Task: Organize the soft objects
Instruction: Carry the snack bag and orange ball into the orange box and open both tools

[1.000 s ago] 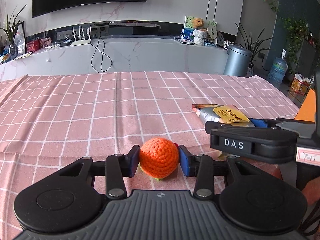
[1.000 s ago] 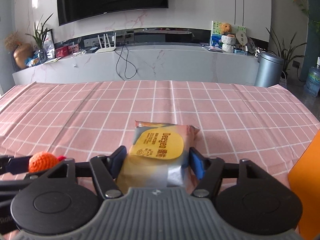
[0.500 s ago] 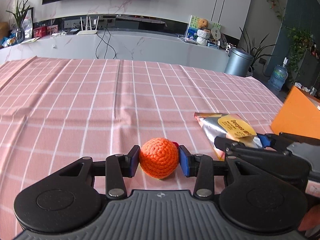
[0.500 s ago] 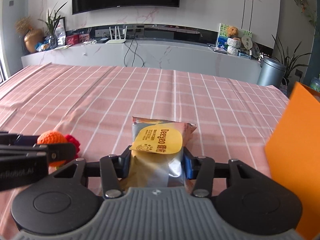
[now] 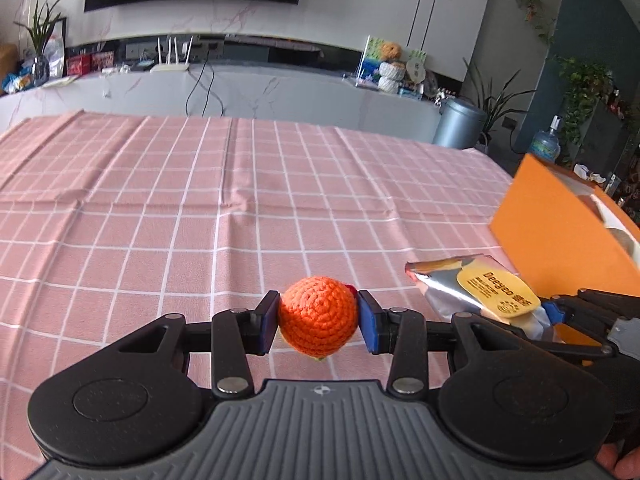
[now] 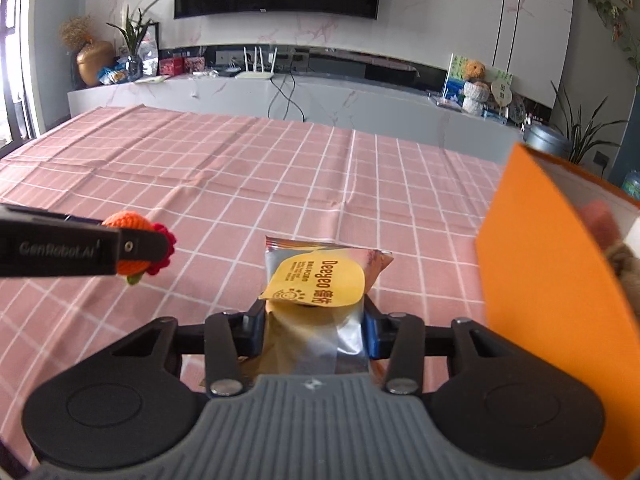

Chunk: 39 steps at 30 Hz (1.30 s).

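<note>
Presently the left gripper is held level above the pink checked tablecloth, its blue pads clamped on one orange crocheted ball. Just beside it the right gripper is closed on one silver snack packet, raised off the cloth. One orange box, holding soft items, stands close at right.

Orange box close right; open tablecloth ahead.
</note>
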Motion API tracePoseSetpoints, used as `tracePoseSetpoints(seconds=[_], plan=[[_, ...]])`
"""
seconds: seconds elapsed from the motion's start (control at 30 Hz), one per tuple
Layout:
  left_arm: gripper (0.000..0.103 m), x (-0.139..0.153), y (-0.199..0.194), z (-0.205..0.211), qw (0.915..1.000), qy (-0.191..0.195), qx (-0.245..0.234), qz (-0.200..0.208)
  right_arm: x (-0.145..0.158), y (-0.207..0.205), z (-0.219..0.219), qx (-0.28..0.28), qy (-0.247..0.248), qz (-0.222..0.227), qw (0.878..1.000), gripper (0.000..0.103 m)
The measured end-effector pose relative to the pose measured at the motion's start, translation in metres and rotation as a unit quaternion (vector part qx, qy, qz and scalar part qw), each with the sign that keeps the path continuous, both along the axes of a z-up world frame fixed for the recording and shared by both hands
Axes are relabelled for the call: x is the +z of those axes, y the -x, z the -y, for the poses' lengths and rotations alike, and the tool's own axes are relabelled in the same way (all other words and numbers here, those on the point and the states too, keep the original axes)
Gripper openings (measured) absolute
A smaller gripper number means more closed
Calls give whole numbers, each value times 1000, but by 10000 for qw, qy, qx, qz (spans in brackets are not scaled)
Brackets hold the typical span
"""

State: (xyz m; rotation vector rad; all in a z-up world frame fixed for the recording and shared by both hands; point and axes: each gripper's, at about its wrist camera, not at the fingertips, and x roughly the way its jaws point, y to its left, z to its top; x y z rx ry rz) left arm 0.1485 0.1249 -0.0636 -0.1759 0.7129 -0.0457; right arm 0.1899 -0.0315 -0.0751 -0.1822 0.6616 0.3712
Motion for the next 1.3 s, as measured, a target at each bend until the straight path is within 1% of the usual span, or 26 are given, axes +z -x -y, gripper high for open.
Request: tracePoseSetpoints(seconds=[0.23,0.33,0.4,0.53,0.63,0.73,0.8,0.87,1.1,1.2,1.3], plan=[[46,26,27,16,9994,-55,-85,334,41,41,27,84,-214,394,9990,44],[46,37,35,26,9985,-77,-198,504,58,56,39,17,-259,563,9981,44],[46,45,40,33,9977,-92,-280,616,69,63,50,-26,-392,635,9972,44],[46,59,47,49,9956,-61,-486,796,90,74,74,-143,-542,775,9954,44],[46,71,49,65,9928,-74,-716,954,105,79,92,-230,-513,916,9942,44],[46,83,48,81,9890,-74,-971,1115,117,80,115,-273,-480,935,9941,44],[46,90,46,93,9861,-65,-1136,1211,125,78,132,-329,-437,878,9946,44],[46,97,43,104,9830,-53,-1311,1281,130,71,149,-361,-383,730,9959,44],[46,108,26,147,9702,-103,-1970,1408,141,38,216,-674,-227,-123,9974,44],[46,109,16,165,9650,-29,-2254,1342,138,23,234,-730,85,-410,9965,45],[46,107,4,184,9598,-95,-2501,1270,131,3,245,-678,448,-695,9943,45]])
